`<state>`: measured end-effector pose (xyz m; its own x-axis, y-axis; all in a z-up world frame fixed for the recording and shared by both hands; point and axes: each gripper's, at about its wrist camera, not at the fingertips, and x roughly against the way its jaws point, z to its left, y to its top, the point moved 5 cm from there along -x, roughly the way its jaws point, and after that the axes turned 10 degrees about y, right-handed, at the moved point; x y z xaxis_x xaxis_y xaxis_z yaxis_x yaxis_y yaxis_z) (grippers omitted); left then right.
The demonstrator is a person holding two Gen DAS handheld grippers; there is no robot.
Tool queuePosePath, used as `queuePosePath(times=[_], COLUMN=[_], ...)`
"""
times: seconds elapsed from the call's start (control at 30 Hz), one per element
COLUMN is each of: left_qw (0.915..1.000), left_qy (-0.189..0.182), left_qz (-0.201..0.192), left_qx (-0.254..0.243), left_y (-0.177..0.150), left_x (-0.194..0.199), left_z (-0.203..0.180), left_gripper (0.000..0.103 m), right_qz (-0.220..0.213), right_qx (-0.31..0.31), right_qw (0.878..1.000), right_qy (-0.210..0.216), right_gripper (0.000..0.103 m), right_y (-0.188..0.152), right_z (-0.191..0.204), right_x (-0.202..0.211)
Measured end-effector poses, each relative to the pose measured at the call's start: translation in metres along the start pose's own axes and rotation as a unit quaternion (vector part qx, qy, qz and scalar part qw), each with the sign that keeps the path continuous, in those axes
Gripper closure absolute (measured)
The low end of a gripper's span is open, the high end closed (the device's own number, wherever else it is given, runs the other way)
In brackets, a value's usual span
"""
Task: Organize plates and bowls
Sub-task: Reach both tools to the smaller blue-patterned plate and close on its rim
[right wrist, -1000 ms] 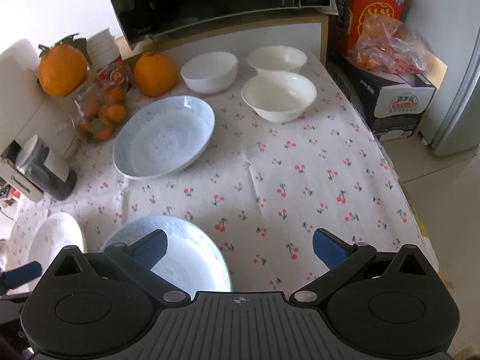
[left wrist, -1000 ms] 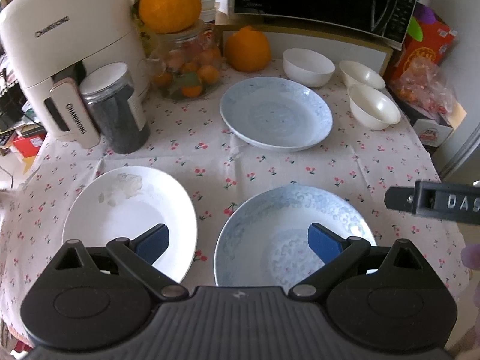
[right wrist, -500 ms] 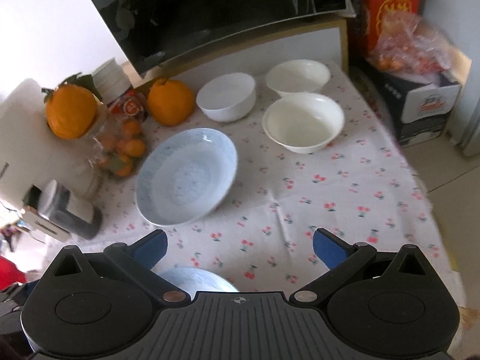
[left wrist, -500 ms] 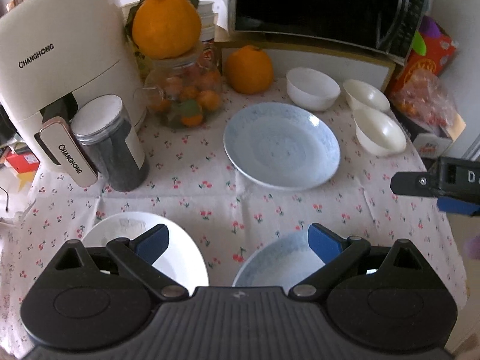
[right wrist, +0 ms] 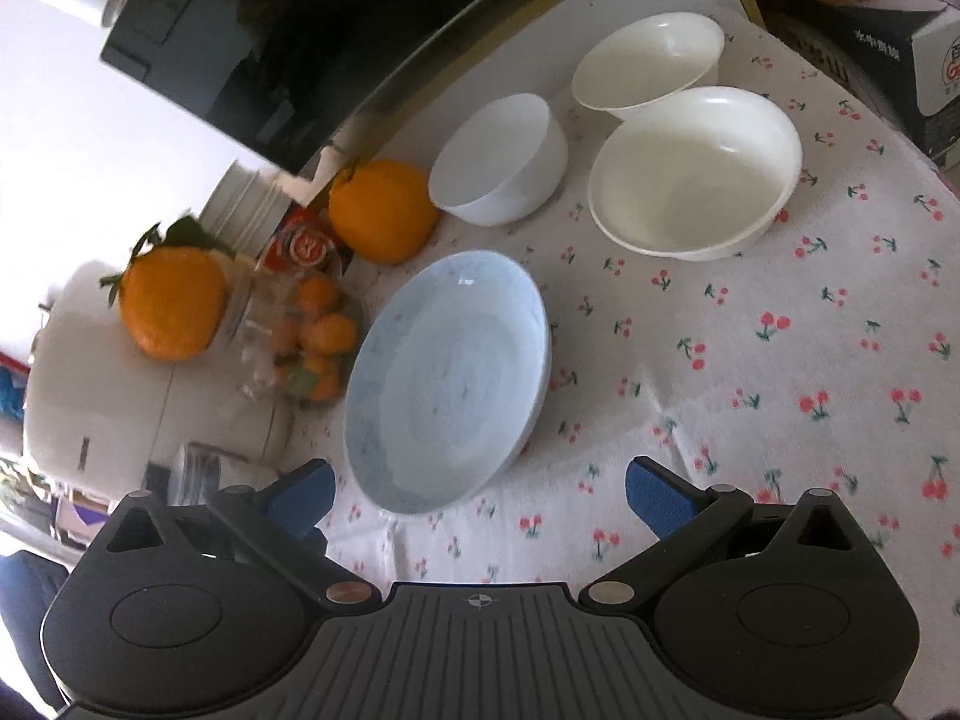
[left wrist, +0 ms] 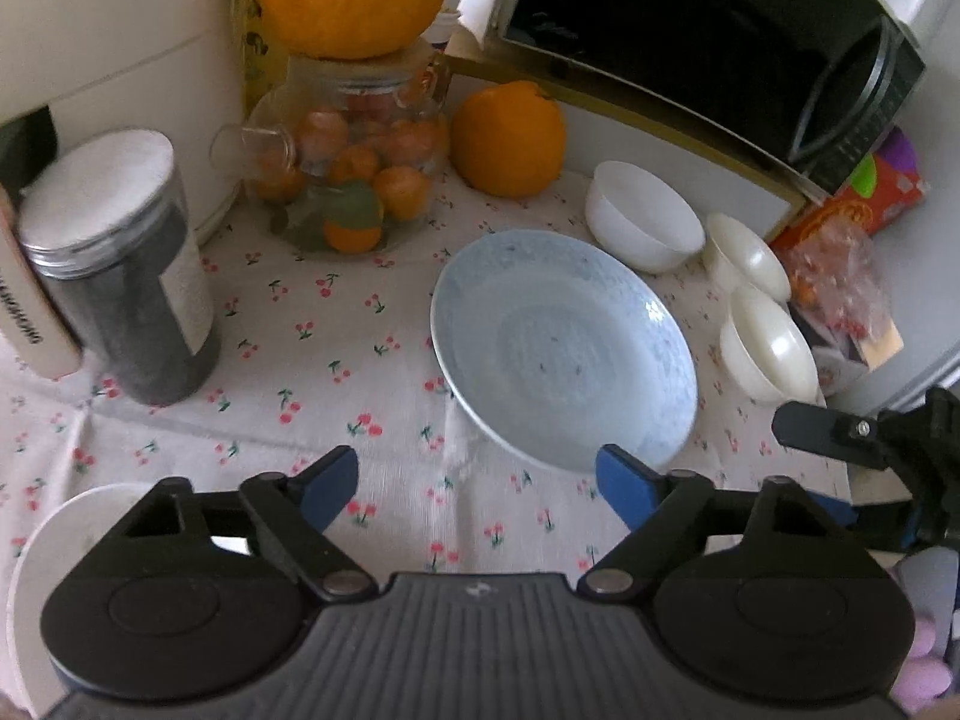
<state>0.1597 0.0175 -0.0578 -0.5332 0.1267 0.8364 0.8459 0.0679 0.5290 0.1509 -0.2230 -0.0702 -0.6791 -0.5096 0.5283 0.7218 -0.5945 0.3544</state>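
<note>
**Blue plate ahead of both claws, neither gripping**

The pale blue plate (left wrist: 564, 348) lay flat on the cherry-print tablecloth (left wrist: 336, 360), mid-table. The left gripper (left wrist: 474, 489) hung near of it, jaws closing with only cloth between them; its right pad sat just at the plate's near rim, contact not clear. The right gripper (right wrist: 477, 495) stood released and wide, with the same blue plate (right wrist: 447, 381) ahead of the gap, toward its left finger, and nothing in its grasp.

Three white bowls lay far right of the plate: a deep white bowl (left wrist: 645, 216) by the large orange (left wrist: 509, 138), a small cream bowl (left wrist: 747, 258), and a wide cream bowl (left wrist: 768, 345) nearest the table's right edge.

The left view alone showed a white plate (left wrist: 66, 516) at near left, half hidden behind the gripper body, a dark jar (left wrist: 120, 276), and the right gripper's finger (left wrist: 834, 432) entering from the right. The right view alone showed the small cream bowl (right wrist: 648, 63) tucked against the wide one (right wrist: 696, 171), apparently touching.

Open cloth ran near and right of the plate. The far side was crowded by a glass jar of fruit (left wrist: 348, 180) and the microwave (left wrist: 690, 42).
</note>
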Motion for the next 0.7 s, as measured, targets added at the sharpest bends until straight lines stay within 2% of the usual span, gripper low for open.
queuePosePath(times=[0.23,0.5,0.7], left_qw=[0.9971,0.9961,0.9931], left_qy=[-0.031,-0.025,-0.032], left_qz=[-0.009,-0.030,-0.034], left_qx=[0.068,0.079,0.107], left_y=[0.012,0.018,0.021], left_x=[-0.026,-0.044,-0.058], left_z=[0.010,0.006,0.009], left_gripper=[0.032,0.045,0.057], right_qz=[-0.026,-0.061,-0.076], right_qx=[-0.019,-0.059,-0.084], right_qw=[0.999,0.996,0.993], right_qy=[0.018,0.027,0.019], right_gripper=[0.001,0.005,0.015], right_y=[0.012,0.022,0.027], right_z=[-0.013,-0.031,-0.043], right_x=[-0.019,-0.031,-0.039])
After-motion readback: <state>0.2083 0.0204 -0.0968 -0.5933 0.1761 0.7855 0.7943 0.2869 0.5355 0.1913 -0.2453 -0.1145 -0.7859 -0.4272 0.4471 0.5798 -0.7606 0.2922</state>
